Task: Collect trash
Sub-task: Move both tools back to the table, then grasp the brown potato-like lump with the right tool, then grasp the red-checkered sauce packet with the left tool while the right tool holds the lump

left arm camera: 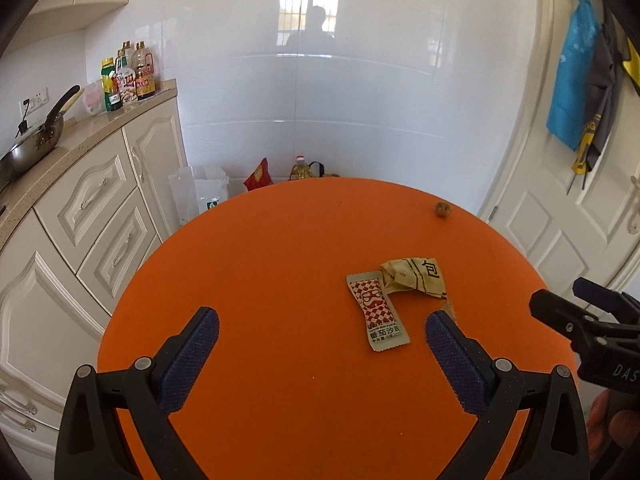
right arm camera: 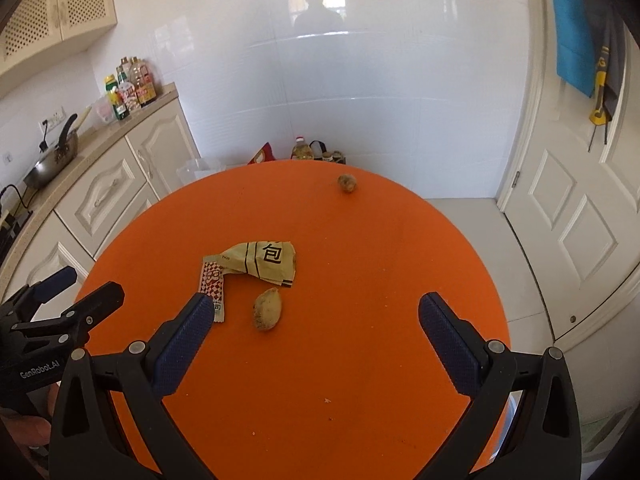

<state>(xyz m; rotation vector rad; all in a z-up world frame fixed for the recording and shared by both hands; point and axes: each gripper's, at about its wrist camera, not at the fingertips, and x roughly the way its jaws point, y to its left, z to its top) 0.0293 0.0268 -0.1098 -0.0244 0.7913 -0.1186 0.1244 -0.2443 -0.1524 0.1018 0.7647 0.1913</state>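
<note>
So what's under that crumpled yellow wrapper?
The crumpled yellow wrapper overlaps the top end of a red-checked sauce packet, on the orange table. Anything else beneath is hidden.

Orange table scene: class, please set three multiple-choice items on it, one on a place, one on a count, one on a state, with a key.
1. Where does the yellow wrapper lie?
A. overlapping the ketchup sachet's end
B. on the counter
C. in a gripper

2. How many brown food scraps lie on the orange table?
A. none
B. two
C. five

3. What state is the right gripper in?
A. shut on the sachet
B. open, holding nothing
C. shut, holding nothing

Key: A, its edge covers the sachet's end; B, near scrap and far scrap; B, fingers apart.
</note>
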